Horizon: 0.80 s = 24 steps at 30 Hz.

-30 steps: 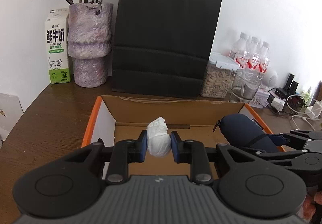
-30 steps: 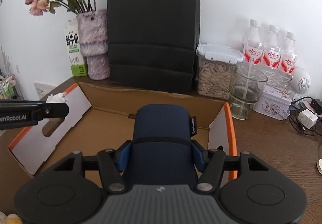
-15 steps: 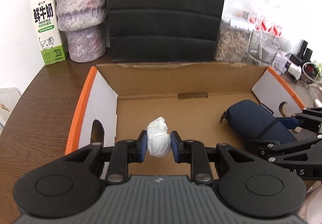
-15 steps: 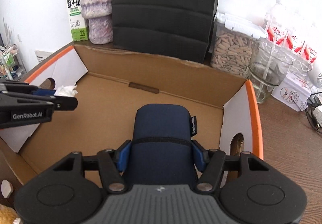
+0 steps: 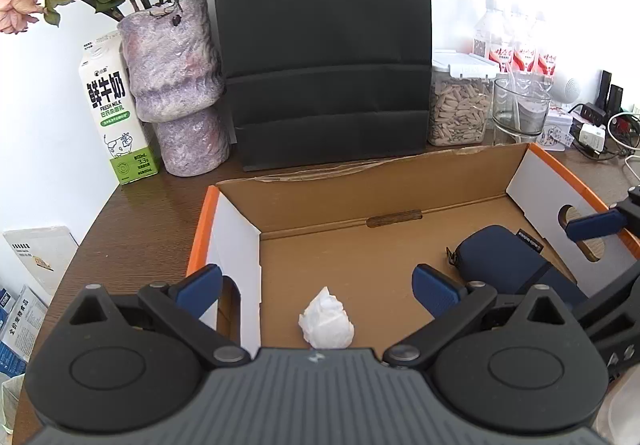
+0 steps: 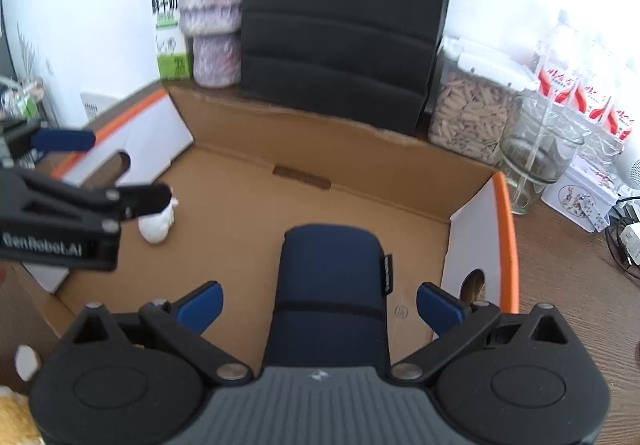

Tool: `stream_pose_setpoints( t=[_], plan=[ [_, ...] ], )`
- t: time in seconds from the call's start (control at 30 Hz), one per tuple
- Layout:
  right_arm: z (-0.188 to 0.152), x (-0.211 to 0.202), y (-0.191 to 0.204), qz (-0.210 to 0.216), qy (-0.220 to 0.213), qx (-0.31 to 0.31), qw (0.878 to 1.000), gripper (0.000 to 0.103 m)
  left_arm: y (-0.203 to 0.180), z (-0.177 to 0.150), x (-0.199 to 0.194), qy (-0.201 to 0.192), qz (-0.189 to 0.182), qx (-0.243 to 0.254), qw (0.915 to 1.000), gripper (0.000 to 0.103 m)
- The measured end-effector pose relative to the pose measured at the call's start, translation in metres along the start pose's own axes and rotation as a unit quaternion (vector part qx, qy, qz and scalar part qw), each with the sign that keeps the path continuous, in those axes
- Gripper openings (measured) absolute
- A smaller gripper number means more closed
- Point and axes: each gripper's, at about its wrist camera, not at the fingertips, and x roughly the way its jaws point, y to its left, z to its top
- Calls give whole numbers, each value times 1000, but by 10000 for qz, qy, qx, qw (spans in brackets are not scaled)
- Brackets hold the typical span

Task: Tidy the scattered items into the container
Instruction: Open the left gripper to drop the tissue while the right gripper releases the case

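Left wrist view: left gripper (image 5: 318, 287) just opened, clear of tissue wad (image 5: 326, 321) on cardboard box (image 5: 320, 181) floor.
Right wrist view: right gripper (image 6: 320, 303) just opened, pads off navy pouch (image 6: 330, 285).

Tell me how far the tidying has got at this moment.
Done: the crumpled white tissue and the navy pouch lie on the floor of the cardboard box. In hand: nothing; the left gripper and right gripper have just opened wide, pads clear. Left: small items at the right view's lower-left edge, too cropped to identify.

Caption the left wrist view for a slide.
Left gripper, jaws just opened, above crumpled white tissue in the cardboard box, navy pouch alongside.
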Motion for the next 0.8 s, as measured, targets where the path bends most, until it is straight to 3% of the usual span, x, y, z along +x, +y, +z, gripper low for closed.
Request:
stream_pose_setpoints(
  t=[0.4,0.57,0.8],
  plan=[
    [-1,-30,-3,-116,-331,79,9994,103,6,3,-26,-217,-9,-171,9996,103],
    [-7,-53,-1,-158,-478,135,9986,103,8,1,-54,-419,-91,-256,9988,103],
    [-24,-111,7,-208,-1023,190,9944,103,15,-11,-107,-778,-86,-505,9957,103]
  ],
)
